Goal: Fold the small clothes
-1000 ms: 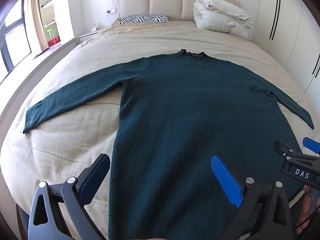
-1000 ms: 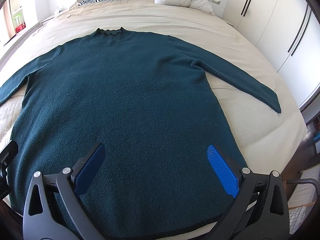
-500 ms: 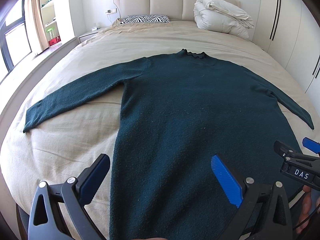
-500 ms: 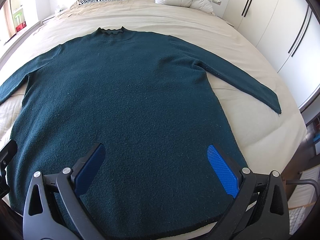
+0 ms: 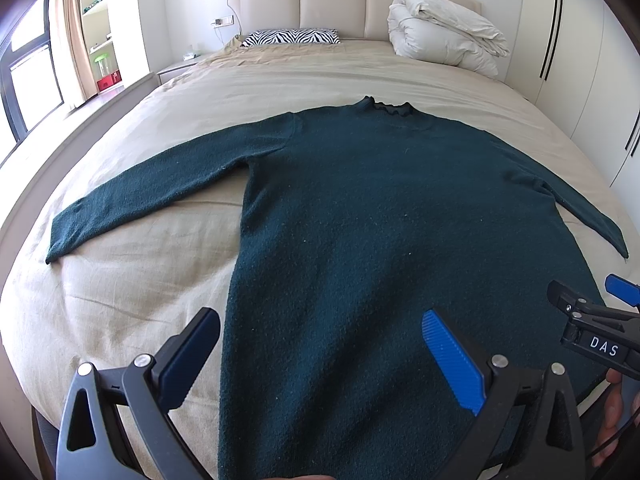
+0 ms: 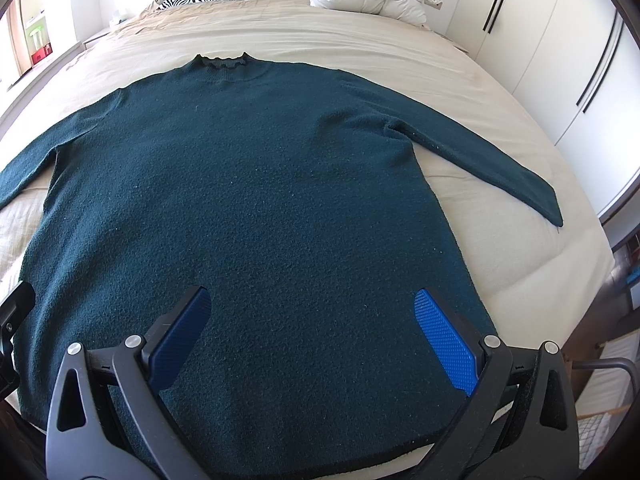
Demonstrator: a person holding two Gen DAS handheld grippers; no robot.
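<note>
A dark teal long-sleeved sweater (image 5: 380, 220) lies flat on the beige bed, collar toward the headboard and both sleeves spread out; it also fills the right wrist view (image 6: 248, 200). My left gripper (image 5: 320, 340) is open and empty, hovering above the hem near the sweater's left edge. My right gripper (image 6: 312, 320) is open and empty above the hem's right part. The right gripper also shows at the right edge of the left wrist view (image 5: 592, 320). The left sleeve cuff (image 5: 56, 244) and right sleeve cuff (image 6: 552, 208) lie on the sheet.
The beige bed sheet (image 5: 120, 300) surrounds the sweater. A zebra pillow (image 5: 290, 37) and a folded white duvet (image 5: 444, 38) sit by the headboard. White wardrobes (image 6: 560, 60) stand right of the bed. A chair frame (image 6: 600, 380) stands at the bed's near right corner.
</note>
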